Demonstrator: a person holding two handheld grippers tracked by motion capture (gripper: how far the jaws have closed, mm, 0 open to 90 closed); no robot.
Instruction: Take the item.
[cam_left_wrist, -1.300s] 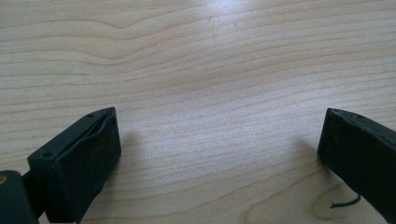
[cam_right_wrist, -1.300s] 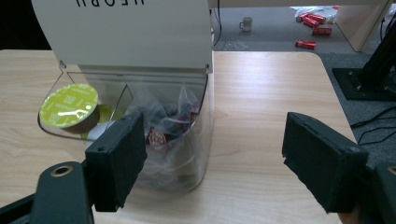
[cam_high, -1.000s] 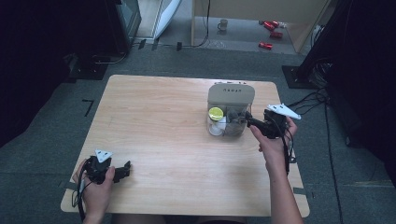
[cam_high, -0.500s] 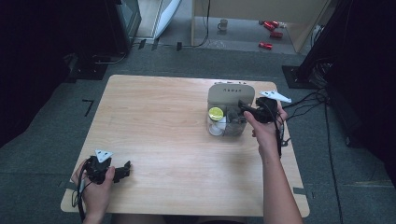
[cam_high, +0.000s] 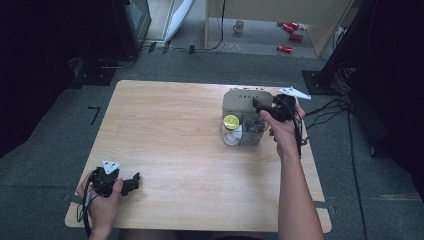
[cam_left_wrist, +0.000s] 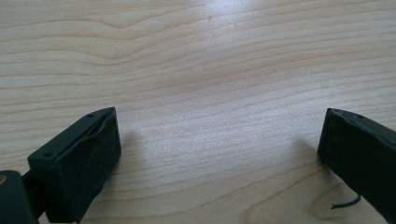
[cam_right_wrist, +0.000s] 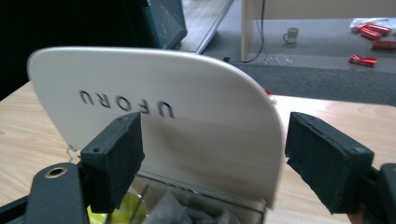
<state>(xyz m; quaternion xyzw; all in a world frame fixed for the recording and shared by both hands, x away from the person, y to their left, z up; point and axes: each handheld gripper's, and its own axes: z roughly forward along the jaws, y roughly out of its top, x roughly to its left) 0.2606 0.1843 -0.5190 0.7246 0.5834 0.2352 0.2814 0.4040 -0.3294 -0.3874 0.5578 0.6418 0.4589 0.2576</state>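
The table is pale wood with a fine, wavy grain, smooth and with a soft satin sheen where the light falls. On it the box has clear, glossy plastic walls, and its raised lid is smooth, matt cream plastic with dark printed letters. Inside the box, a round yellow cap looks like shiny plastic beside crumpled grey, cloth-like stuff. The right gripper by the lid and the left gripper over the table both carry matt black pads with a slightly rough, rubbery or foam-like face. The floor round the table is dull grey carpet
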